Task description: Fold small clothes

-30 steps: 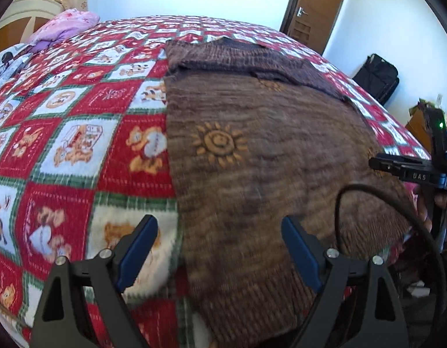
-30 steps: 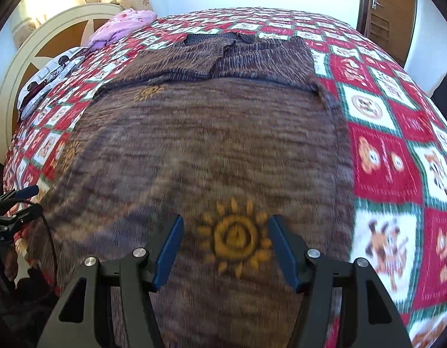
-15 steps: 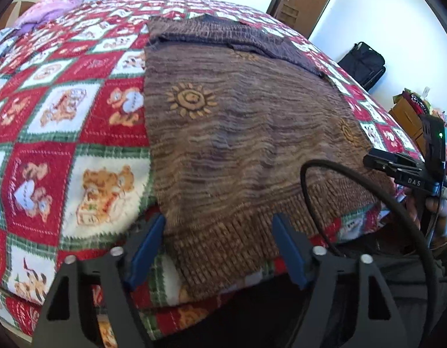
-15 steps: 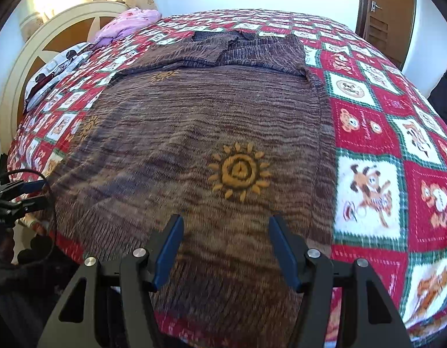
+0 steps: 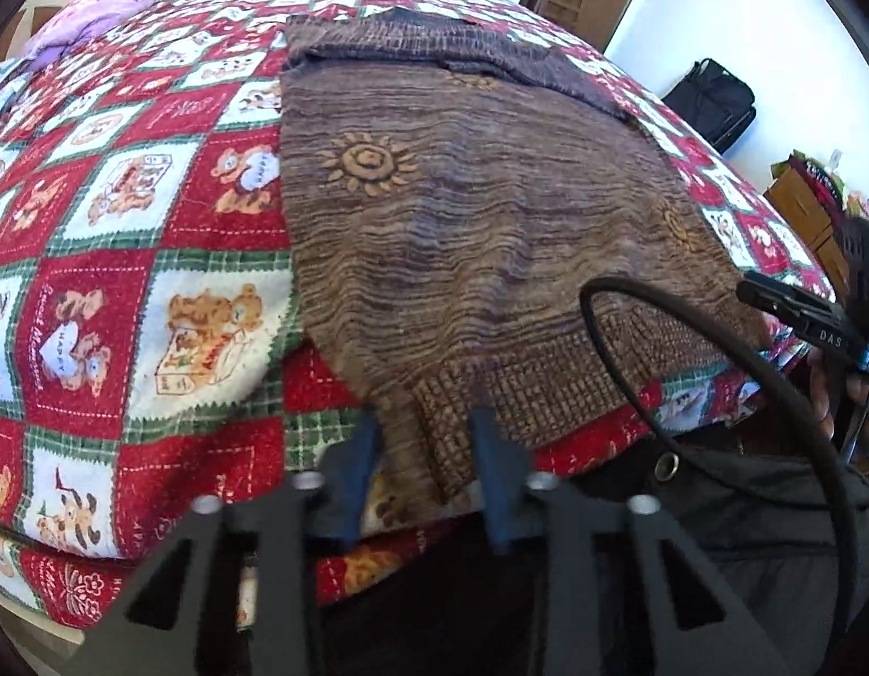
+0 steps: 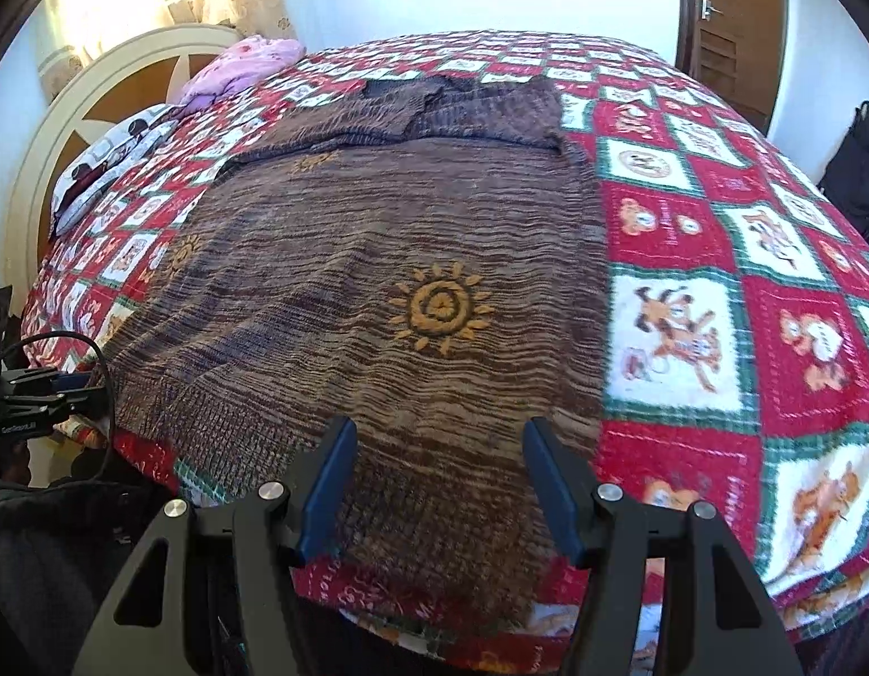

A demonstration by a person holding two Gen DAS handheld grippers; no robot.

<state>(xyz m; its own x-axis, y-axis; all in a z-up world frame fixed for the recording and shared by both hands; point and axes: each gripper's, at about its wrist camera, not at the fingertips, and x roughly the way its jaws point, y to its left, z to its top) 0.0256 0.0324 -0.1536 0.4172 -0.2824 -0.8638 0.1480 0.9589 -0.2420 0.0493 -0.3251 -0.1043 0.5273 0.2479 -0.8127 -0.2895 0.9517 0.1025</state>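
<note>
A brown knitted sweater [image 5: 479,214] with orange sun motifs lies flat on the bed, sleeves folded across its far end. It also shows in the right wrist view [image 6: 389,281]. My left gripper [image 5: 426,428] is shut on the sweater's near left hem corner, which is bunched between the blue fingers [image 5: 362,450]. My right gripper [image 6: 437,450] is open over the near right part of the ribbed hem, at the bed's front edge. The right gripper also shows at the right edge of the left wrist view [image 5: 801,315].
The bed is covered by a red, white and green patchwork blanket [image 6: 716,293] with cartoon bears. A pink pillow [image 6: 237,65] and cream headboard [image 6: 96,107] are at the far left. A brown door [image 6: 727,28] and black bag [image 5: 710,101] stand beyond the bed.
Both grippers pulled back to the sweater's near hem at the bed edge. The left gripper went from open to closed on the hem corner. The right stayed open.
</note>
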